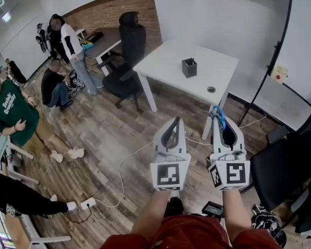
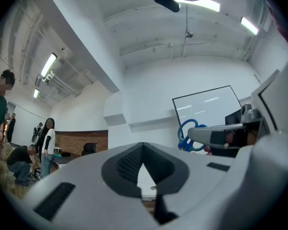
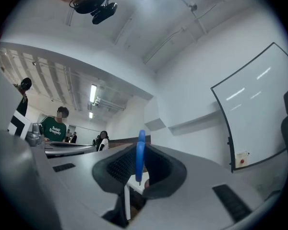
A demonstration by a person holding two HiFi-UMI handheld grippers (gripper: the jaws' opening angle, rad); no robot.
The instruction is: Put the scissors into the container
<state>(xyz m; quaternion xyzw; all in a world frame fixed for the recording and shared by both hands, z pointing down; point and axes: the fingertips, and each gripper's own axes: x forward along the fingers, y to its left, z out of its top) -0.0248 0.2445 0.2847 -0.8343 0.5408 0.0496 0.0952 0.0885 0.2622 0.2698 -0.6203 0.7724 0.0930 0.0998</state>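
Wood floor (image 1: pixel 114 139), white table (image 1: pixel 171 61)

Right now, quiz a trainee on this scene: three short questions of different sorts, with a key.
1. True or false: the right gripper is shut on the blue scissors.
2. Where does the dark container stand? A: on the floor. B: on the white table. C: on a chair.
3. What does the left gripper hold?
Key: 1 true; 2 B; 3 nothing, its jaws are together and empty.
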